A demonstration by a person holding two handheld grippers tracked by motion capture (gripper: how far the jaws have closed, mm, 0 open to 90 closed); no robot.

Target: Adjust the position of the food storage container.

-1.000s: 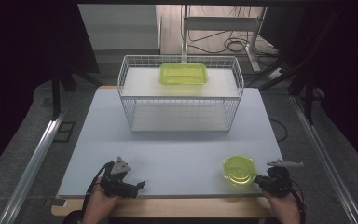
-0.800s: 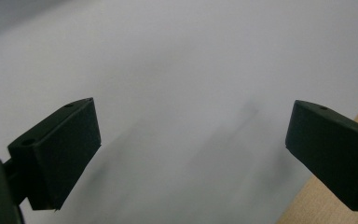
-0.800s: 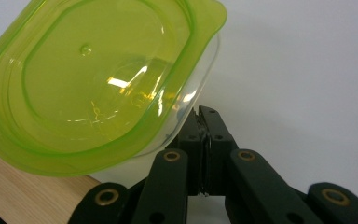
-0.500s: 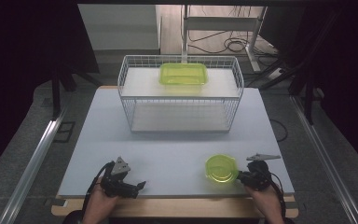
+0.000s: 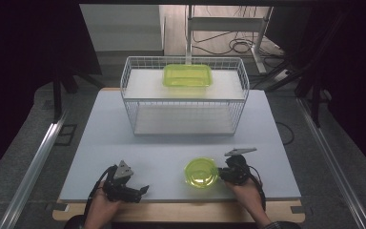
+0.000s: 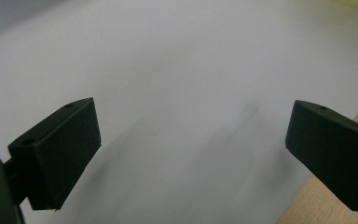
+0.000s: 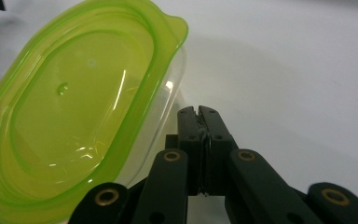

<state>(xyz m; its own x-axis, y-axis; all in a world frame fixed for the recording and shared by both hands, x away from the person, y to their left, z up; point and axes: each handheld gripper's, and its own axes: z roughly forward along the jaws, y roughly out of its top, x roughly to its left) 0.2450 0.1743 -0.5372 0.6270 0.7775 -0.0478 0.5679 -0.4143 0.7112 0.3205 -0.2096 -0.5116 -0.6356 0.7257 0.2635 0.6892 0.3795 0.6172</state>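
- Right now the right gripper (image 5: 223, 171) has its jaws closed together, pressed against the side of a small lime-green lidded container (image 5: 201, 172) near the front edge of the white table (image 5: 171, 143).
- In the right gripper view the jaws meet with nothing clearly between them, beside the clear wall of the container (image 7: 74, 126), so this looks like a push rather than a pinch.
- Off to the side, the left gripper (image 5: 140, 191) rests open on the table, well apart from the container, its jaws wide over bare surface (image 6: 191, 93).
- A larger green container (image 5: 188, 75) sits on top of the wire basket rack (image 5: 186, 109) at the back.
- Risk, as a judgement: a sideways shove on a light plastic tub could spin or tip it, since contact is off-centre.
- Another risk: it lies close to the front edge, so a drift toward the person could slide it off.
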